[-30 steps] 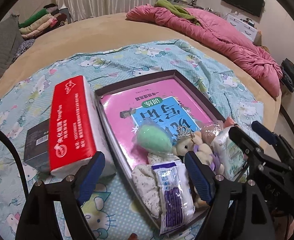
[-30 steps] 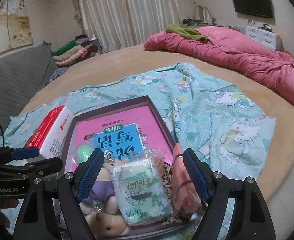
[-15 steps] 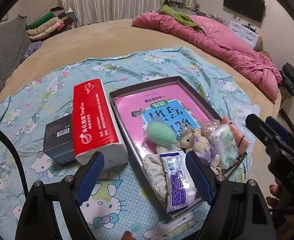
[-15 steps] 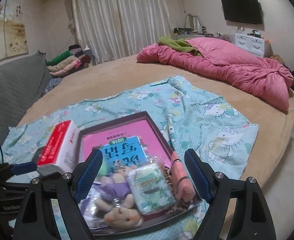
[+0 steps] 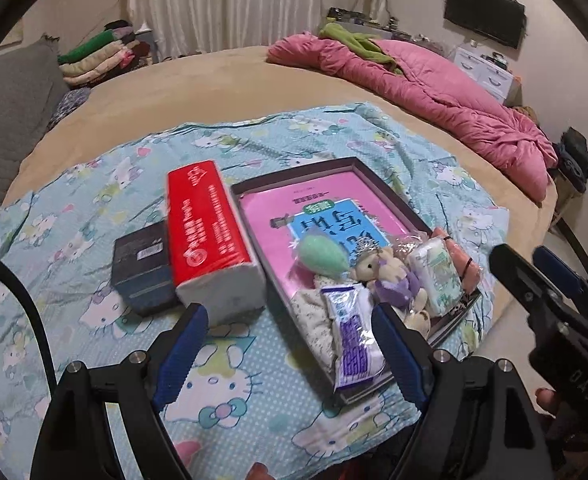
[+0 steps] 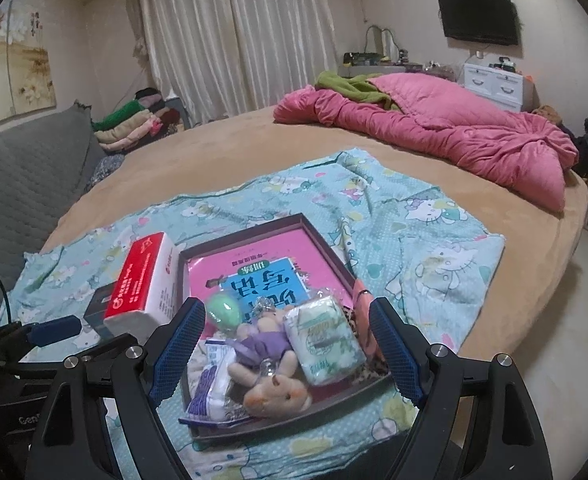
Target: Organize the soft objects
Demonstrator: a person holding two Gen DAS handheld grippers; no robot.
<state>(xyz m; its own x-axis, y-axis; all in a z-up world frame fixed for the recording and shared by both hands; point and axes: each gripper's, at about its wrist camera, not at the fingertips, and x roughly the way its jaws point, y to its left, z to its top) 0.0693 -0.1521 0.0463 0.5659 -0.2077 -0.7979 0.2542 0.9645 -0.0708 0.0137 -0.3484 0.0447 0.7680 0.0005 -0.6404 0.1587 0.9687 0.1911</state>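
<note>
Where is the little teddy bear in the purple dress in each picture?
Left wrist view: the teddy bear lies right of centre, in the tray's near right part.
Right wrist view: the teddy bear lies low in the middle, between the claw's fingers, untouched.
Shared landmark: the red tissue pack left of the tray.

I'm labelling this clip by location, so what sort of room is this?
Most likely a bedroom in a home: a large round bed with a rumpled pink quilt, a wall-mounted television above a white drawer chest, and folded clothes by the curtains.
</note>
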